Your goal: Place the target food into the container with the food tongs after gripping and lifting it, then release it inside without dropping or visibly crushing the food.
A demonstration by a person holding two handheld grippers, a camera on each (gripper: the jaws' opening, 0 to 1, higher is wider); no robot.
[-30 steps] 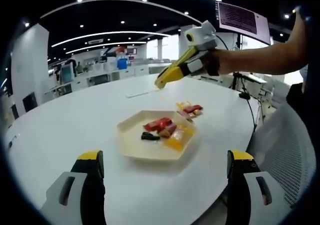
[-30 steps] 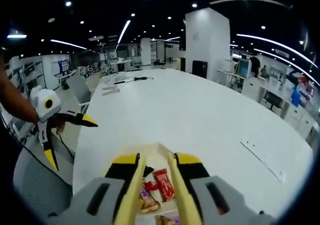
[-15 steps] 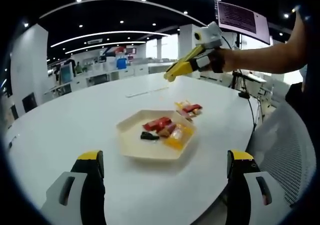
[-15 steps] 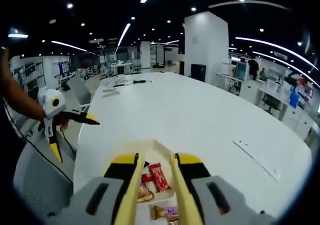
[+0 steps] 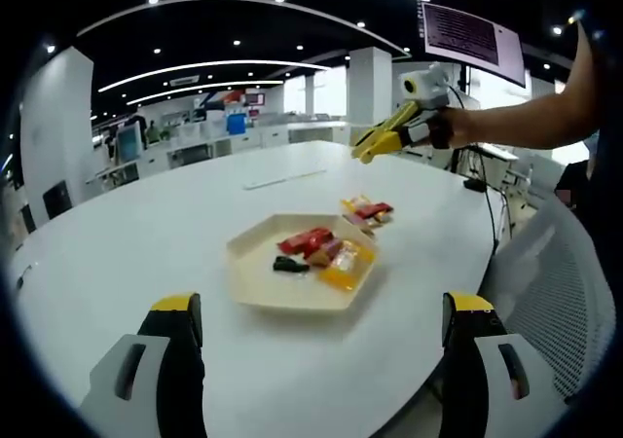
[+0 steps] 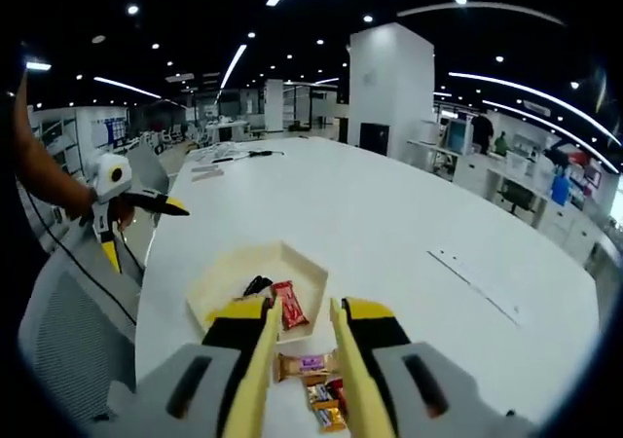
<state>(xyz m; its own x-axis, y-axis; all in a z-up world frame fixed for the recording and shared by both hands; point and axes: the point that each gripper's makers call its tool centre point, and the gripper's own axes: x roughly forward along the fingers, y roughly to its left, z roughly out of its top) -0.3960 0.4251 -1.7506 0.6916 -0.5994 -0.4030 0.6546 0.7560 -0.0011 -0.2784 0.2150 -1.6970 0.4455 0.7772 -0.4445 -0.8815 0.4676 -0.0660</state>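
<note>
**Over a white table in an open-plan office**

Around me I see a dark ceiling with strip lights and spots, white columns, and desks along the far walls. Below is the big white oval table (image 5: 146, 234), bare across most of its top. At 12 o'clock from my left gripper (image 5: 316, 336) sits the cream hexagonal tray (image 5: 255, 280), holding several wrapped snacks (image 5: 326, 253). Just beyond its far edge, at about 1 o'clock, a few loose snack packets (image 5: 367, 211) lie on the table. My left jaws stand wide apart, holding nothing. My right gripper (image 6: 302, 311) hovers above the table near the tray, its yellow tongs (image 6: 348, 380) slightly parted and empty.
</note>
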